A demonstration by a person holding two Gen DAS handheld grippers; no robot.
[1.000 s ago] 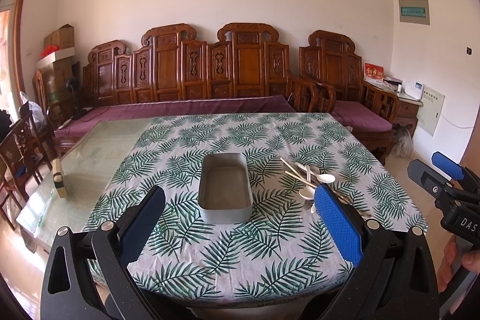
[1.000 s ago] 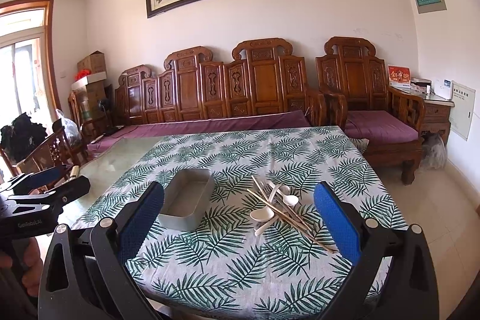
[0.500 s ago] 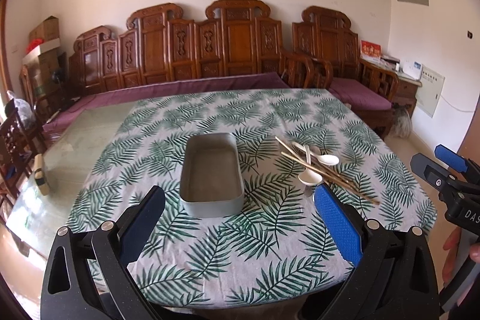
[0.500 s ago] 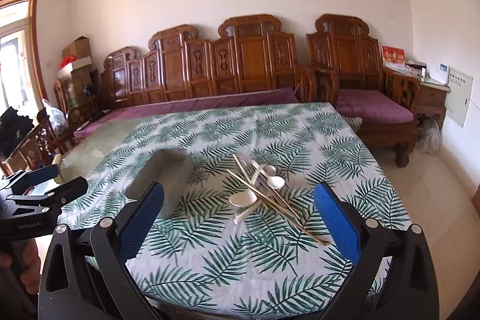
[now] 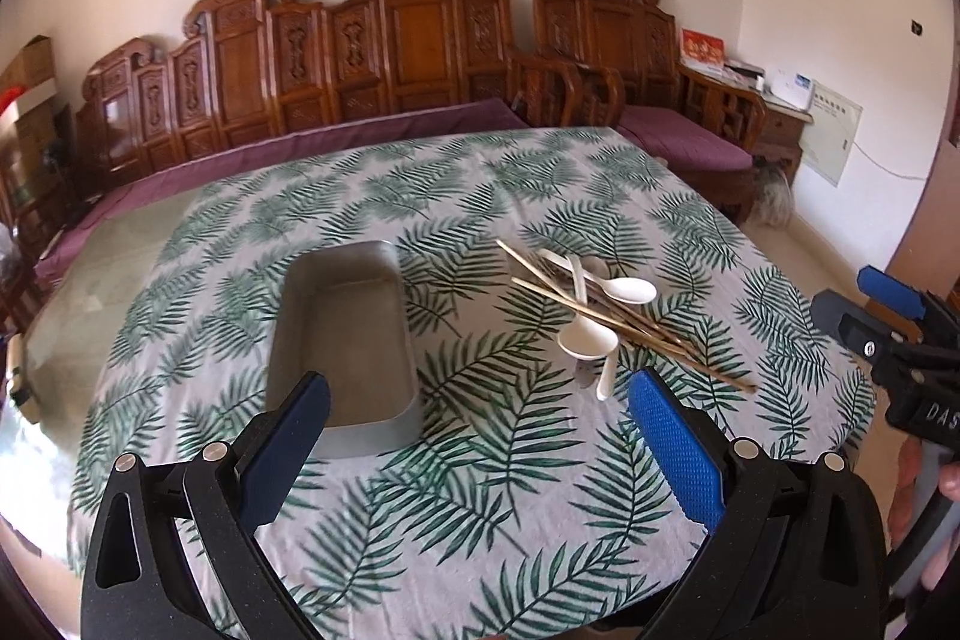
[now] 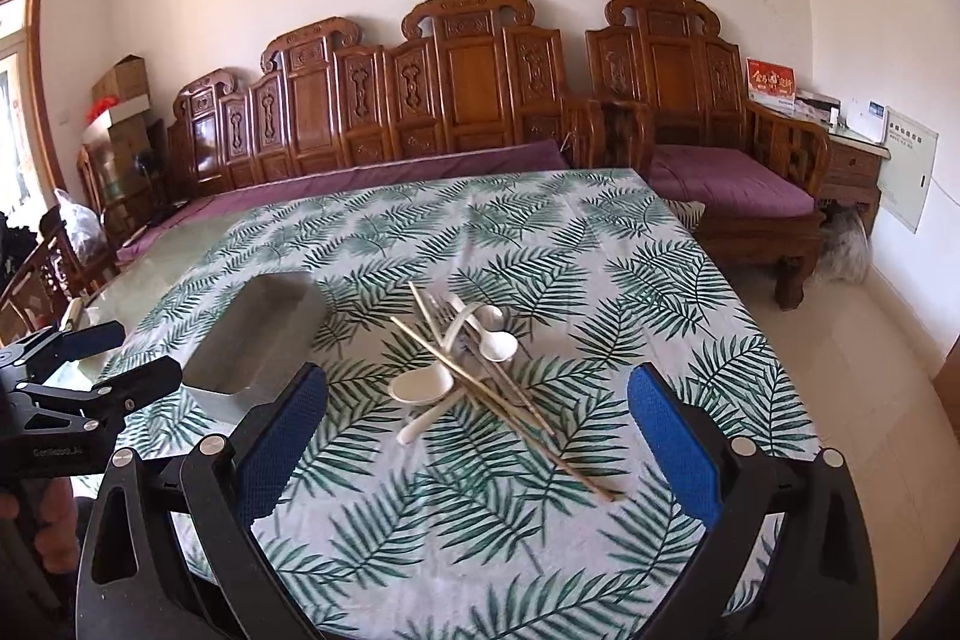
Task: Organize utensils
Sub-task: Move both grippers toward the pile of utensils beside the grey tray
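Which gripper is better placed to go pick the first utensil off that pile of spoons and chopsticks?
Probably right. The right gripper is open and the utensil pile lies between its fingers, while the left gripper faces the empty metal tray.

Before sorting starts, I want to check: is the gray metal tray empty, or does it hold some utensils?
Empty. The gray metal tray shows only its bare bottom; the spoons and chopsticks lie beside it on the tablecloth.
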